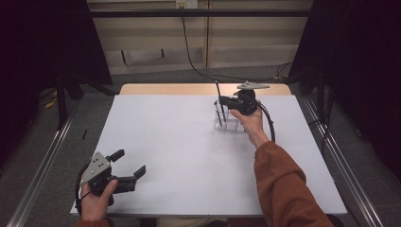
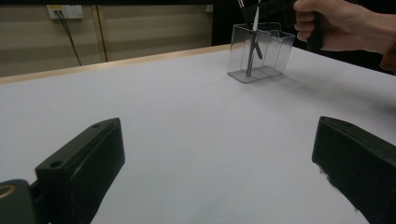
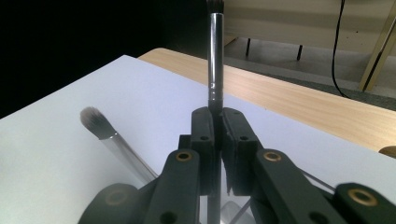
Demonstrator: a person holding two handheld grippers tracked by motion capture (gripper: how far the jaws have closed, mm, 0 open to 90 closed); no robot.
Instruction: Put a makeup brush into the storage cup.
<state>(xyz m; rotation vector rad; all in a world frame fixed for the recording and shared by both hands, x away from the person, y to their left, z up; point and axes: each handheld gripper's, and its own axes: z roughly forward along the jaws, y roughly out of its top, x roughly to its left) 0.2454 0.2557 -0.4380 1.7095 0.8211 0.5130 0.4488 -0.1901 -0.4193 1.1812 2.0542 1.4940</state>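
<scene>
My right gripper (image 3: 217,126) is clamped on a dark-tipped, silver-handled makeup brush (image 3: 215,56) upright over the clear plastic holder (image 1: 226,121), upper centre of frame, w/ the left gripper (image 1: 128,163) idle and open bottom left; next, I reckon, lower or lift straight.

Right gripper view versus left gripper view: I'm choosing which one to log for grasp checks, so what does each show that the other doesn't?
Right gripper view: the right tool shut on an upright brush, its bristle tip up, and a second brush leaning beside it. Left gripper view: the whole clear holder, the hand above it, and the left tool open, holding nothing. Both share the white table top and its wooden far edge.
</scene>
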